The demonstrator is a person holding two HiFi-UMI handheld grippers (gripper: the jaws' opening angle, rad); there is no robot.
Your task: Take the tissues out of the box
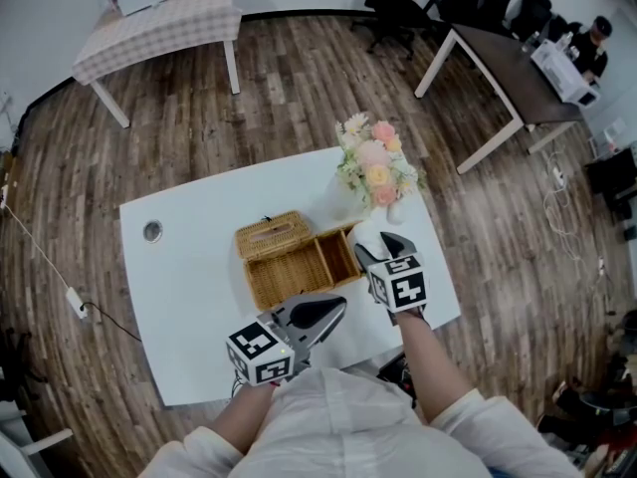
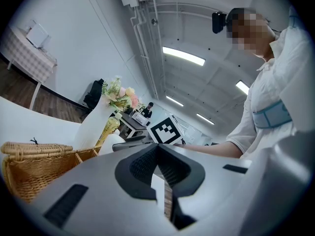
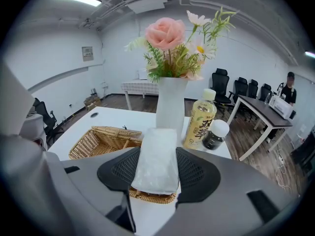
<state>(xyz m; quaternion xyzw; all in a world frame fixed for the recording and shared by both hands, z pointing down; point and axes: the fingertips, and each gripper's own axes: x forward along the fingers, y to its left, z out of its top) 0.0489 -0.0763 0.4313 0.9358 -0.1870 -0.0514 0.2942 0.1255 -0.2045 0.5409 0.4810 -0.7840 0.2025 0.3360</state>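
While the right claw point(image 3: 157, 150) is clamping a white tissue pack point(image 3: 156, 163) between its pads, the open wicker box point(image 3: 101, 140) is lying just below and beyond it, and a white vase point(image 3: 171, 107) and a yellow bottle point(image 3: 201, 118) are standing further off. The left claw point(image 2: 158, 147) is resting with its jaws together, empty, beside the box.

Head view: from above, steeply down on the white table point(image 1: 189, 307).
Left gripper view: low, level, beside the wicker box point(image 2: 29, 168).
Right gripper view: near, tilted down toward the flower vase point(image 3: 171, 107).
Shared: box and vase.
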